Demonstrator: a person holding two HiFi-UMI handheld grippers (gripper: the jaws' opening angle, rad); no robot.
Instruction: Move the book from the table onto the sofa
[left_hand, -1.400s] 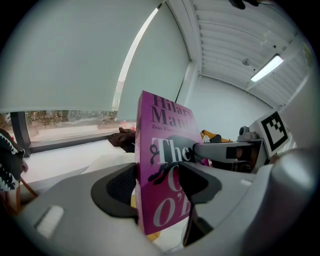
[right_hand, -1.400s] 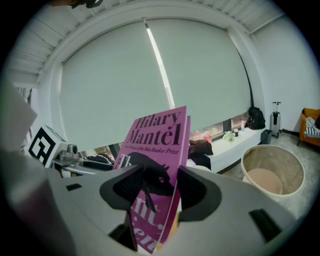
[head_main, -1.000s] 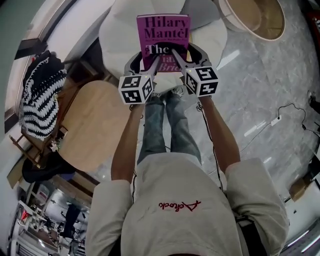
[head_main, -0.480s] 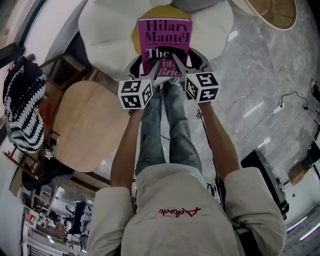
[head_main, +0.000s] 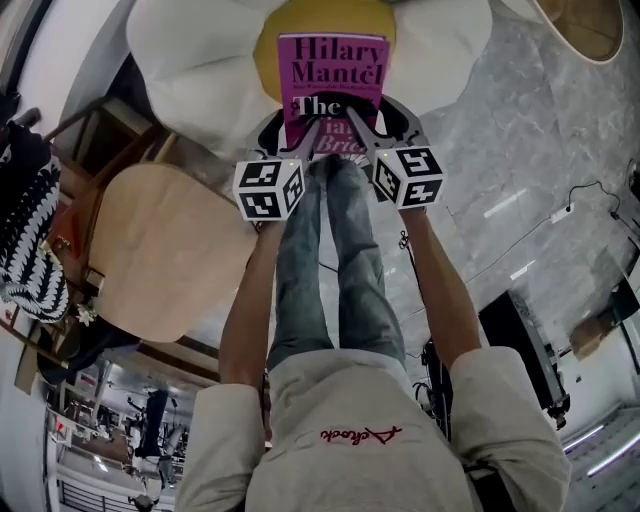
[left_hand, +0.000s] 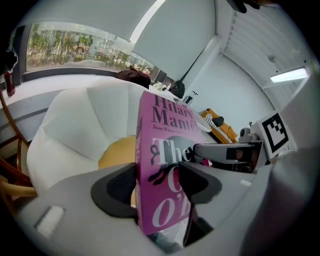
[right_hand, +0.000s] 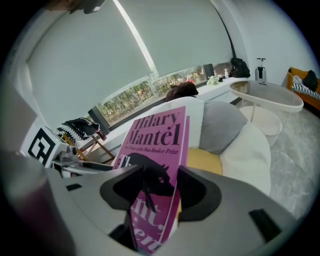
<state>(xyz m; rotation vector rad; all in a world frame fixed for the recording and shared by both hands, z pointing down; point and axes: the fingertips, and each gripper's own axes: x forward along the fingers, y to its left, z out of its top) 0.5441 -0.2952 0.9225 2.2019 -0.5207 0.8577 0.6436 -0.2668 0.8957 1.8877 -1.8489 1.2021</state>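
Book (head_main: 331, 80) being held upright at its lower edge, left tool (left_hand: 159, 186) and right tool (right_hand: 161, 189) each being clamped on it, sofa (head_main: 190, 60) being seen behind.

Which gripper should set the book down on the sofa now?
Neither has an edge: left gripper and right gripper both clamp the book's near end, evenly, over the sofa. Likely lower with both.
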